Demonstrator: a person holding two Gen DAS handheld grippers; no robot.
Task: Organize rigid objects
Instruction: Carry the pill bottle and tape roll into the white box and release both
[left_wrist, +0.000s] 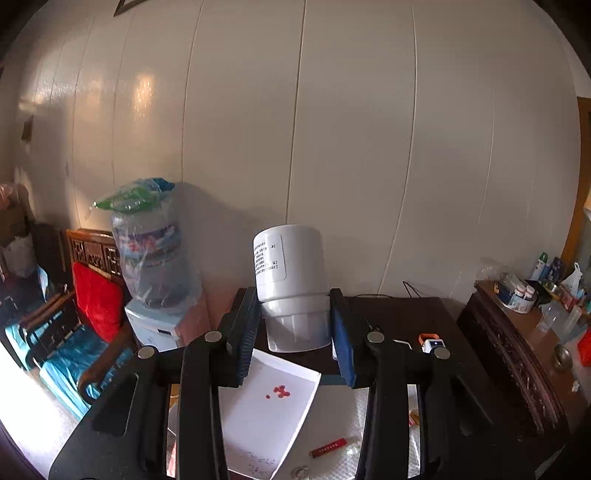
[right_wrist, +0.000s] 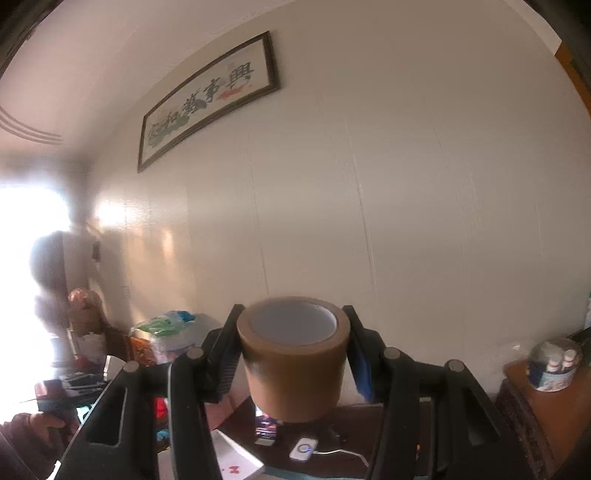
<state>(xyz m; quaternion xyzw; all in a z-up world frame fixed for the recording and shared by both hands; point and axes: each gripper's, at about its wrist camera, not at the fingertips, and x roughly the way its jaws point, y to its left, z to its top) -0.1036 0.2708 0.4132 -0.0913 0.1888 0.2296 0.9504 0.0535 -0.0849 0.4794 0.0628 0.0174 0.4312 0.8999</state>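
Observation:
My left gripper (left_wrist: 295, 314) is shut on a white plastic bottle (left_wrist: 290, 266) that hangs upside down, its cap end (left_wrist: 297, 330) pointing at the table and its printed label facing left. The pads press on it just above the cap. It is held high over a dark wooden table (left_wrist: 402, 317). My right gripper (right_wrist: 293, 343) is shut on a brown roll of packing tape (right_wrist: 295, 376), the roll's open core facing up, also well above the table (right_wrist: 369, 417).
Below lie a white tray with red specks (left_wrist: 266, 410), a red stick (left_wrist: 327, 447) and a small white-orange device (left_wrist: 432, 342). A water dispenser (left_wrist: 155, 258) stands left. A side cabinet (left_wrist: 517, 350) with bottles stands right. A phone (right_wrist: 266, 428) and a white charger (right_wrist: 304, 447) lie on the table.

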